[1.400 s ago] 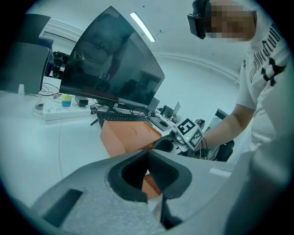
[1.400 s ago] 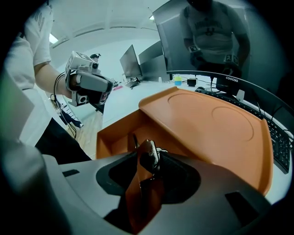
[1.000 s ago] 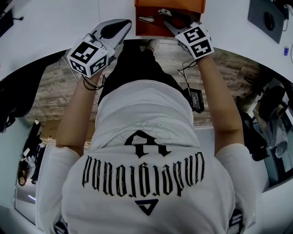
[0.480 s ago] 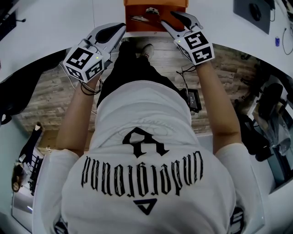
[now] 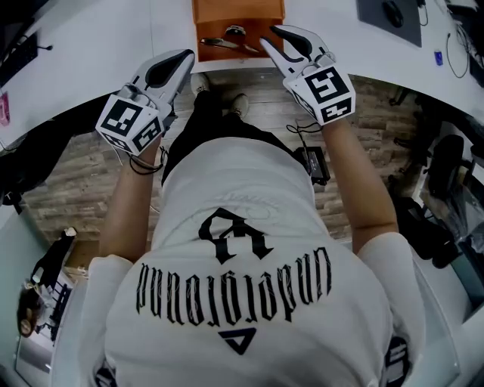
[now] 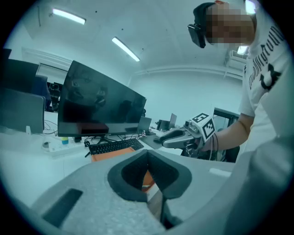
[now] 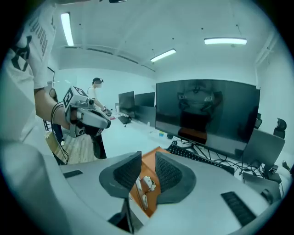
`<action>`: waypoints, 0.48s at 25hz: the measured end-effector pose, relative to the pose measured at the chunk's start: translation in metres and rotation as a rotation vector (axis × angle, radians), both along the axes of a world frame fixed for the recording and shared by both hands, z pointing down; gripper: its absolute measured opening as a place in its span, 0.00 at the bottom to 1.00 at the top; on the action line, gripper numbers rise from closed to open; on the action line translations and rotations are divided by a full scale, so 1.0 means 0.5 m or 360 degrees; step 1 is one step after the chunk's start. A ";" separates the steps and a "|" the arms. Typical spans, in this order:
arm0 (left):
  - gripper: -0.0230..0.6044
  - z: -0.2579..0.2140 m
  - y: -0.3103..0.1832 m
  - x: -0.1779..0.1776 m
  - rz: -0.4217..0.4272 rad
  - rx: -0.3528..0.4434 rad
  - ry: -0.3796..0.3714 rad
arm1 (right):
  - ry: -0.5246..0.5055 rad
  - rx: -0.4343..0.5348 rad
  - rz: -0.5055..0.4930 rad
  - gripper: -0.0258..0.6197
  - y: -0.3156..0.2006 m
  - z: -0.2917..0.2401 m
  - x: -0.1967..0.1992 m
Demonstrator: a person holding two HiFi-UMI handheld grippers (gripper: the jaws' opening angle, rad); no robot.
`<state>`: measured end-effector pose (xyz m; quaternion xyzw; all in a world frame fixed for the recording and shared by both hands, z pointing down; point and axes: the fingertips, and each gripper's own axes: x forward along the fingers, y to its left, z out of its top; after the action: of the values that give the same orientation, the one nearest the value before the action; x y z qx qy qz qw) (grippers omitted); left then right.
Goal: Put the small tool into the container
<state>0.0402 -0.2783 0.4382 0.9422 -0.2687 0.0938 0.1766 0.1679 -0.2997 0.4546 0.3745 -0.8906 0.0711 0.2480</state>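
An orange container (image 5: pixel 238 19) stands on the white desk at the top of the head view. The small silvery tool (image 5: pixel 227 41) lies inside it, also seen past my right jaws as tool (image 7: pixel 145 186). My right gripper (image 5: pixel 268 35) hovers at the container's right front corner; its jaws are closing, a gap still shows, and nothing is between them. My left gripper (image 5: pixel 185 57) hangs over the desk edge left of the container, its tips together and empty. Each gripper shows in the other's view: right gripper (image 6: pixel 177 137), left gripper (image 7: pixel 92 120).
A large dark monitor (image 7: pixel 206 114) and a black keyboard (image 7: pixel 197 156) stand behind the container. A dark mouse pad (image 5: pixel 389 19) lies at the desk's right. Below the curved desk edge are a wooden floor and a black power adapter (image 5: pixel 311 162).
My right gripper has drawn back from over the container to its front right corner and its jaws have narrowed. The tool stays in the container. The left gripper has hardly moved.
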 end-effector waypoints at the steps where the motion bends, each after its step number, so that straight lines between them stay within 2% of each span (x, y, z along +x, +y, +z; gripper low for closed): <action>1: 0.06 -0.018 0.005 -0.002 -0.0004 0.0029 0.0005 | -0.0015 0.0034 -0.0003 0.19 0.005 -0.024 -0.005; 12: 0.06 -0.183 0.074 -0.012 -0.0061 0.0270 0.0078 | -0.0147 0.0293 -0.0030 0.13 0.077 -0.204 -0.034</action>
<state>0.0343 -0.2415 0.3465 0.9505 -0.2892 0.0443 0.1044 0.1509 -0.2613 0.3525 0.3837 -0.9073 0.0039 0.1720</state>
